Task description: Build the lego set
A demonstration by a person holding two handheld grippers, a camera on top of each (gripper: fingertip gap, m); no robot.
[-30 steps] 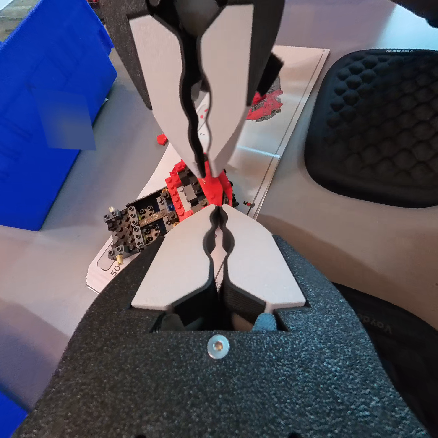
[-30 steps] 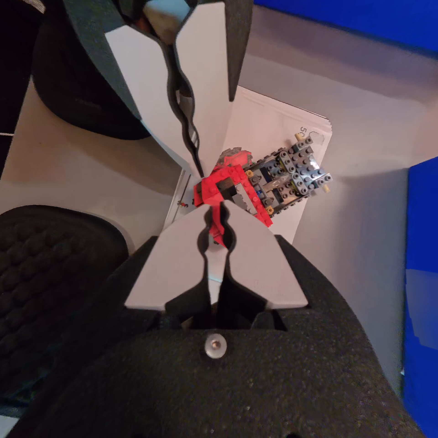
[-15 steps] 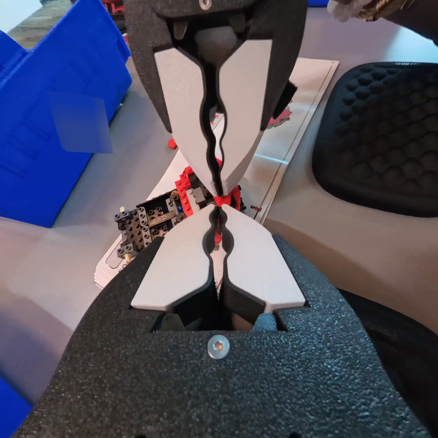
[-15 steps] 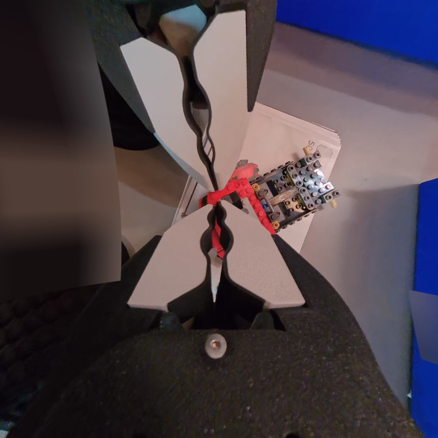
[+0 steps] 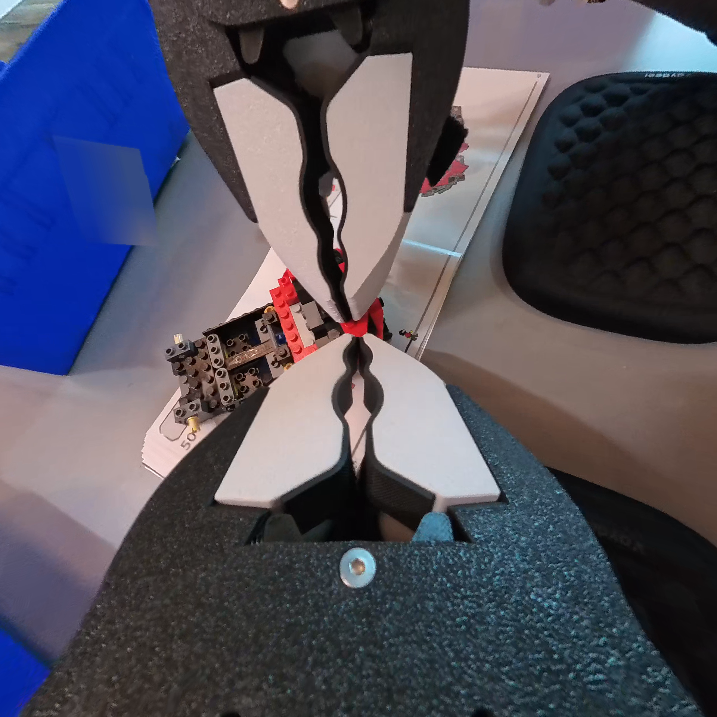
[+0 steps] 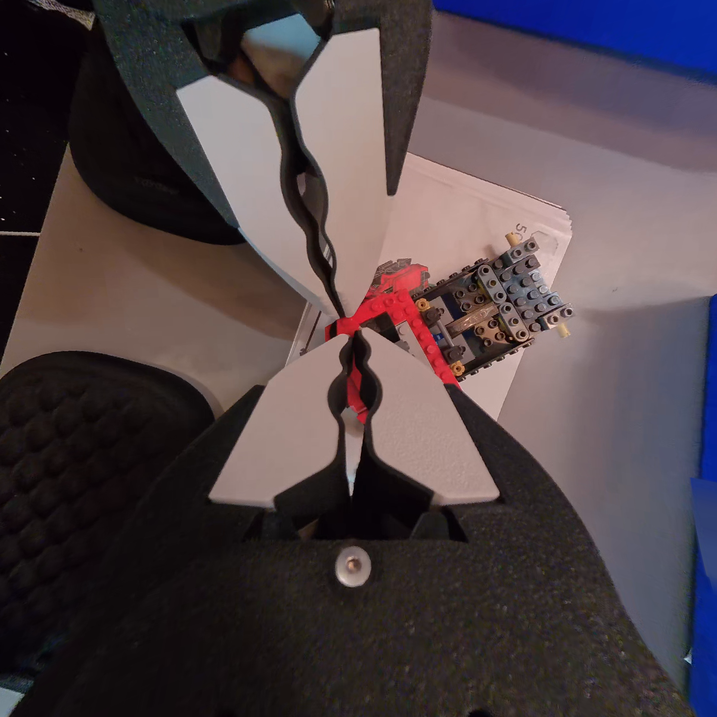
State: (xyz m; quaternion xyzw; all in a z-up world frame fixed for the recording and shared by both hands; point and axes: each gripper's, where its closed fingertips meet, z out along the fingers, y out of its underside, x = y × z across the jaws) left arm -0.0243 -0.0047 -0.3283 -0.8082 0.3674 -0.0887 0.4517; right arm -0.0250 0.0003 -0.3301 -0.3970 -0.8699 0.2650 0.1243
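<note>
Since the earlier frame, both grippers had drawn closer together over the model, so each filled more of the other's view, and the bin and cushions had shifted outward.

The left gripper (image 5: 356, 341) reached in from the near edge of its own view, fingers pressed together at the tips on a small red piece (image 5: 355, 328) at the front of the lego car (image 5: 248, 349). The right gripper (image 5: 343, 310) came down from the far side, its grey fingers also pressed together, their tips meeting the same red piece from the opposite side. Whether each truly gripped it or only touched it could not be told.

In the right wrist view, the right gripper (image 6: 355, 337) sat near, with the left gripper (image 6: 337, 310) descending from the far side, tips meeting on the red front section (image 6: 345, 324) of the lego car (image 6: 485, 314).

That partly built car, red at the front and dark grey studded plates behind with tan axle pins, lay on an open instruction booklet (image 5: 485, 163) on a pale grey table (image 5: 543, 407).

A blue storage bin (image 5: 70, 194) stood to the left in the left wrist view. A black dimpled cushion (image 5: 620, 194) lay to the right, well apart from the car.
</note>
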